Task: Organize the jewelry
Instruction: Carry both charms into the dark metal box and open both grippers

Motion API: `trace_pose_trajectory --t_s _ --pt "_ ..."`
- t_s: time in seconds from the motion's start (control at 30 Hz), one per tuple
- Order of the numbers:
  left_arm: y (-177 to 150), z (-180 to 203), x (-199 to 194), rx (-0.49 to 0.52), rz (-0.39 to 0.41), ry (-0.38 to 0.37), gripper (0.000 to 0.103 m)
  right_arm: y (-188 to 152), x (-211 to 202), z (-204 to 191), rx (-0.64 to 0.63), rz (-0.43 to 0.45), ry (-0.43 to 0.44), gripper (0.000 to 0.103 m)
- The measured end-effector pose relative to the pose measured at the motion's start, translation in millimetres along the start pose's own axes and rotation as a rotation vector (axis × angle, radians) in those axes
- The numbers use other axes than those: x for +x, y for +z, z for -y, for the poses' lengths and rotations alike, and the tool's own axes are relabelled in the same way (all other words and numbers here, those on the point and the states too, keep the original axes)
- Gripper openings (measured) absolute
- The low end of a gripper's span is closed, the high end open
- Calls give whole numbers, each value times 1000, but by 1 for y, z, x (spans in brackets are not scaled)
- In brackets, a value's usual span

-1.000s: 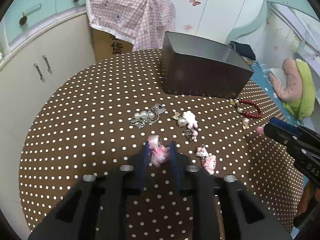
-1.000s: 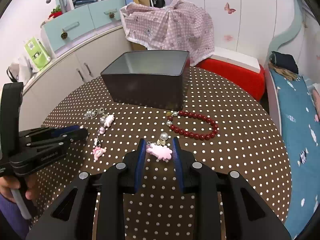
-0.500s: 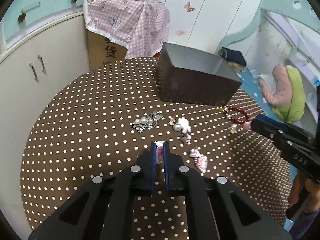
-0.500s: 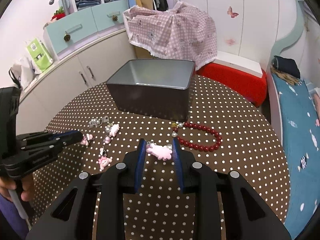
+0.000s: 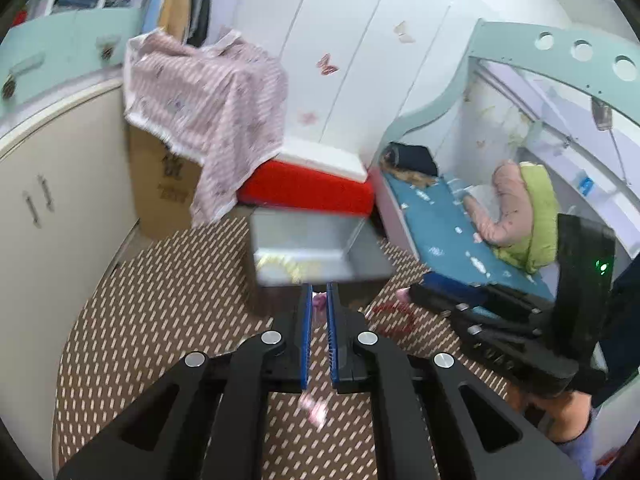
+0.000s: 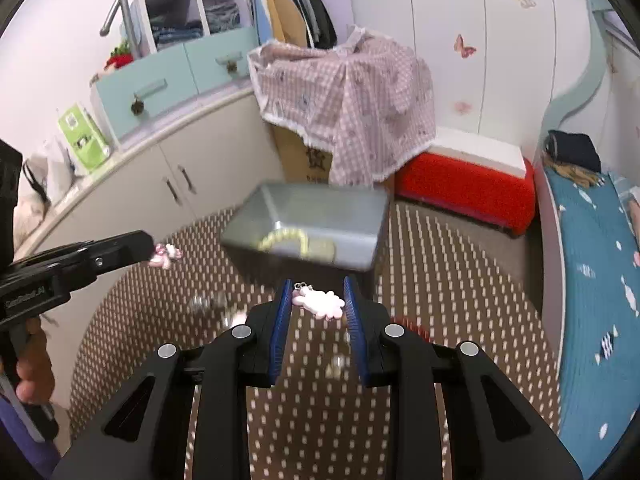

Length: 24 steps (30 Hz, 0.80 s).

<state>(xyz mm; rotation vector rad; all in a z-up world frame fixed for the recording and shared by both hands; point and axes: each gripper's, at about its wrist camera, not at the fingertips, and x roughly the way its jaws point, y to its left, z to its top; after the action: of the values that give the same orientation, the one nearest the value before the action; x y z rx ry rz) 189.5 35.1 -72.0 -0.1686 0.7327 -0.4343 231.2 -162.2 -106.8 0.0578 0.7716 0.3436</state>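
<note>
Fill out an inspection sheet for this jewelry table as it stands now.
Surface: round table under a brown polka-dot cloth.
Job's things: open grey tin box holding a yellowish bead string; red bead bracelet and blurred small pieces on the cloth.
Clutter: nothing seen.
Grippers: left tongs shut on a small pink charm, its jaws having just closed; right tongs shut on a pink cloud charm. Both are off the cloth near the box.
Cables: nothing seen.
Surroundings: cream cabinets, checked cloth over a carton, red storage seat, bed.
</note>
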Motion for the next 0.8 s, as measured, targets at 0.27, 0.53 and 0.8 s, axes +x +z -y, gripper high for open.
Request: trace_pose_trajectory --t_s 0.27,0.53,0.8 --pt "48 10 56 8 -79 -6 6 40 28 8 26 1 6 27" --pt "45 -15 106 -48 -188 6 6 44 68 8 15 -67 -4 27" --pt "38 -22 116 -64 -218 0 7 36 86 8 22 -99 3 27"
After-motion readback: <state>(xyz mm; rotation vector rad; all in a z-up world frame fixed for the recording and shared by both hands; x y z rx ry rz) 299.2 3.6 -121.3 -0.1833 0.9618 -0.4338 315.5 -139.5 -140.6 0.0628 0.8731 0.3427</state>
